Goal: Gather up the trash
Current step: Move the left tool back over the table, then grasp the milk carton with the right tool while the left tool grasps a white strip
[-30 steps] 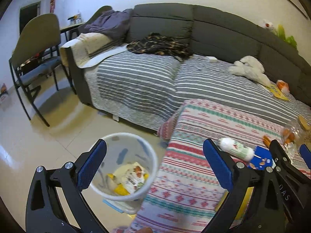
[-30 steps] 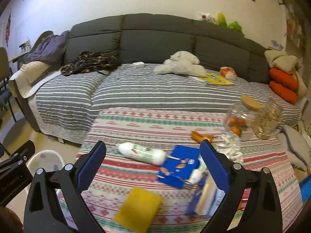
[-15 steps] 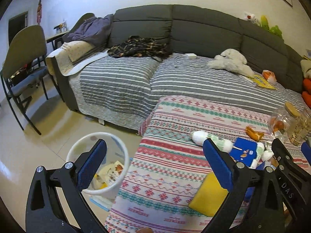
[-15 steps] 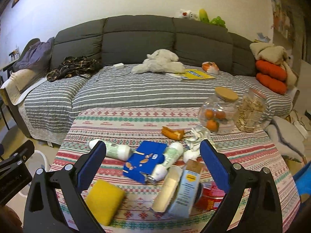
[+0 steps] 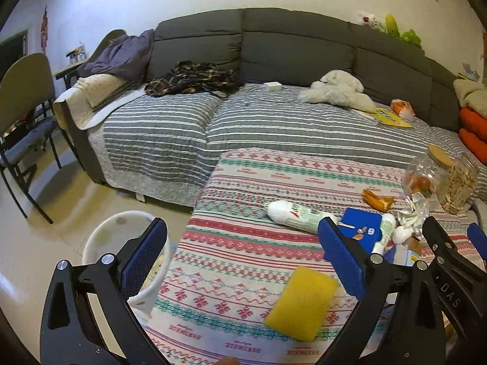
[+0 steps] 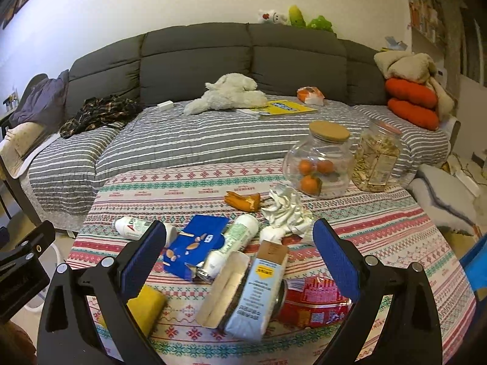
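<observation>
Trash lies on the patterned tablecloth (image 6: 380,228): an open light-blue carton (image 6: 258,292), a red crushed can (image 6: 313,301), a blue wrapper (image 6: 197,240), two white-green bottles (image 6: 240,234) (image 5: 292,216), crumpled tissue (image 6: 286,210) and orange peel (image 6: 243,200). A white bin (image 5: 106,237) stands on the floor left of the table. My left gripper (image 5: 240,258) is open and empty over the table's left edge, beside the bin. My right gripper (image 6: 240,258) is open and empty, above the carton.
A yellow sponge (image 5: 301,301) lies near the table's front. Two glass jars (image 6: 319,164) (image 6: 377,158) stand at the back right. A grey sofa (image 6: 213,140) with a striped cover, clothes and a plush toy (image 6: 228,94) is behind. A chair (image 5: 24,115) stands far left.
Both grippers have swung to the right, from the bin toward the table. The carton and red can have come into the right wrist view. Both stay open.
</observation>
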Demonstrator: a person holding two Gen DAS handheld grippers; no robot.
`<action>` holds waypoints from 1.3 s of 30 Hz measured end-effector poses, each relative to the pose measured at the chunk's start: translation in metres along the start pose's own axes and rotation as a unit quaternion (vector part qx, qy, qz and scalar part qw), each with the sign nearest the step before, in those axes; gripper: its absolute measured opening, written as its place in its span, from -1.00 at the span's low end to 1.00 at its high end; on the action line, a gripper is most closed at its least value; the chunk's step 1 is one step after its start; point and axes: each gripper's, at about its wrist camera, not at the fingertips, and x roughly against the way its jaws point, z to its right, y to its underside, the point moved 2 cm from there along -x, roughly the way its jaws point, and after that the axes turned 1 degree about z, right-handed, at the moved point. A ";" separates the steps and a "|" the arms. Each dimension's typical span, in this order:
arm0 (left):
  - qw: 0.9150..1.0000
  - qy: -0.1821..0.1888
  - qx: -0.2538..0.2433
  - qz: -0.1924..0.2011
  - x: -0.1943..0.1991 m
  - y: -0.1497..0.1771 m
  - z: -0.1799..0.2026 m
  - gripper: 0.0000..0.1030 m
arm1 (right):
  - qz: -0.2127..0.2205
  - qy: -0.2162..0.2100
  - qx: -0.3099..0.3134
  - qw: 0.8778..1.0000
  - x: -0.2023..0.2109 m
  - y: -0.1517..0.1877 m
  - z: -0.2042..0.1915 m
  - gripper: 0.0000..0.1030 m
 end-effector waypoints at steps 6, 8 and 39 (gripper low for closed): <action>1.000 0.017 -0.011 -0.010 -0.005 0.006 0.017 0.85 | -0.005 0.007 -0.001 1.000 -0.002 0.005 0.015 0.83; 0.999 0.025 -0.013 -0.016 -0.007 0.007 0.021 0.85 | -0.009 0.010 -0.001 1.000 -0.003 0.007 0.022 0.83; 0.964 0.165 -0.158 -0.134 -0.061 0.061 0.146 0.85 | -0.107 0.036 -0.037 0.993 -0.034 0.041 0.158 0.83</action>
